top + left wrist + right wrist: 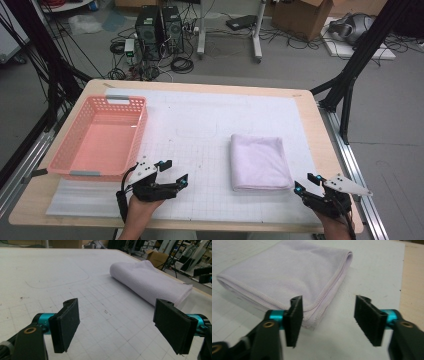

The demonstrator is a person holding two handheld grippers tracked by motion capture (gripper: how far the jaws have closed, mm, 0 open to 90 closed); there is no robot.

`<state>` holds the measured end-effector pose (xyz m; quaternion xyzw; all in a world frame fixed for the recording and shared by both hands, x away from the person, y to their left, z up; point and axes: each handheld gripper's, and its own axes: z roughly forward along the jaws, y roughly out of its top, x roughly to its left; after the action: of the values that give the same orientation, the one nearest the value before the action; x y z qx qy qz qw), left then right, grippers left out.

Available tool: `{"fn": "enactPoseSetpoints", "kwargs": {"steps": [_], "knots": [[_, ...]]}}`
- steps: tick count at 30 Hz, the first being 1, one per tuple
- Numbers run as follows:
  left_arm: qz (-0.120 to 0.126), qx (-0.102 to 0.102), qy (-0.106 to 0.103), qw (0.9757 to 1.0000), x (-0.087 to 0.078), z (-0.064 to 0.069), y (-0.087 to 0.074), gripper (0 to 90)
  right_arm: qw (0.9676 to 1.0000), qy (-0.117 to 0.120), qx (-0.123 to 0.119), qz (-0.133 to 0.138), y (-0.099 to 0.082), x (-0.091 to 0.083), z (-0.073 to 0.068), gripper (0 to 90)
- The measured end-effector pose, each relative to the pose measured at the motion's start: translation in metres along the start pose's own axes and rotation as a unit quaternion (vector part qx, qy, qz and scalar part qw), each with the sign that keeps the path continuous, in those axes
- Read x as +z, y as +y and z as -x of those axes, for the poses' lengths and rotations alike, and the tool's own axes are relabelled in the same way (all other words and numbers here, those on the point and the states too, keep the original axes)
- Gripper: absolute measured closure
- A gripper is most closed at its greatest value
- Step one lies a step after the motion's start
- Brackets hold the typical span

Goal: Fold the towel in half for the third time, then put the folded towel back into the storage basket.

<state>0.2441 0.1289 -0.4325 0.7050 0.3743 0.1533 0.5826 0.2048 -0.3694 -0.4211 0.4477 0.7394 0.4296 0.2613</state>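
At the table's near edge both grippers stand with jaws spread and nothing between them: the left gripper (176, 172) near the middle, the right gripper (306, 182) toward the near right corner, just beside the folded towel (260, 161) (right of centre, neatly squared). Farther off, the pink basket (131, 137) waits at the left edge. The fold looks finished; next comes gripping the towel for the basket.

Even, soft overhead light here, I see no glare. Faint shadows under the folded towel (287, 270). Gripper views are soft: near black pads (66, 323) blurred, background clutter out of focus, high view low-res.
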Motion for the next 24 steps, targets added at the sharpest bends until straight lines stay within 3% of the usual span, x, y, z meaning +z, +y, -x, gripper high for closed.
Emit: {"fn": "enactPoseSetpoints", "kwargs": {"steps": [7,15,19,24], "knots": [[0.003,0.006,0.001,1.0000,-0.003,0.000,0.002,21.5,0.9999,0.001,-0.010,0.004,-0.004,-0.004,0.002,21.0],[-0.002,0.005,-0.002,1.0000,0.000,0.001,0.001,21.5,1.0000,0.000,0.003,0.007,-0.007,-0.005,0.007,20.1],[-0.001,-0.002,-0.006,1.0000,0.002,0.001,0.002,21.5,1.0000,-0.003,-0.007,0.001,-0.007,-0.003,0.007,20.1],[-0.004,0.008,-0.014,0.9999,0.012,0.004,0.009,20.6,1.0000,-0.002,0.002,-0.004,-0.009,-0.002,0.010,20.1]]}}
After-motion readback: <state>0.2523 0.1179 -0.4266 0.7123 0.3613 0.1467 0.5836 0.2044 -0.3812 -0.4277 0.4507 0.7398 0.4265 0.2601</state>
